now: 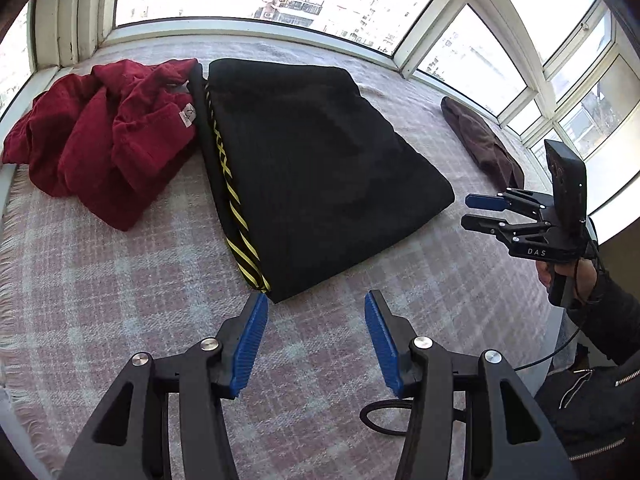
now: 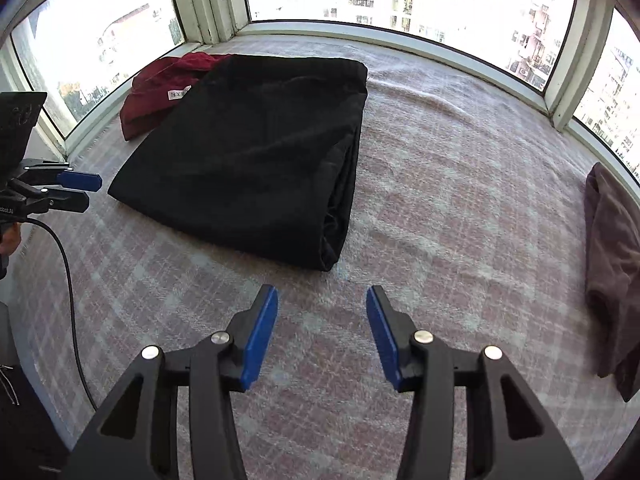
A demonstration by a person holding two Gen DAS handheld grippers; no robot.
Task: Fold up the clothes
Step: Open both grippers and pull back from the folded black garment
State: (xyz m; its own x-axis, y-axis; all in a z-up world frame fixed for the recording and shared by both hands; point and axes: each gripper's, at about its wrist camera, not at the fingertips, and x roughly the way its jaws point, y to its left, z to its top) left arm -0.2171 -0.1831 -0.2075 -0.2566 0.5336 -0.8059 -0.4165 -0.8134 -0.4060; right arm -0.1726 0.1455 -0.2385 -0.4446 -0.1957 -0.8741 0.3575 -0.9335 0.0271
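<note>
left wrist view: left hand-held gripper part open, empty, just short of the near corner of the folded black garment on the checked blanket; crumpled red garment touching its left edge; brown garment well apart at right; right hand-held gripper.

right wrist view: right hand-held gripper part open, empty. judged step: black piece done; next, fetch the red one and spread it flat.
</note>
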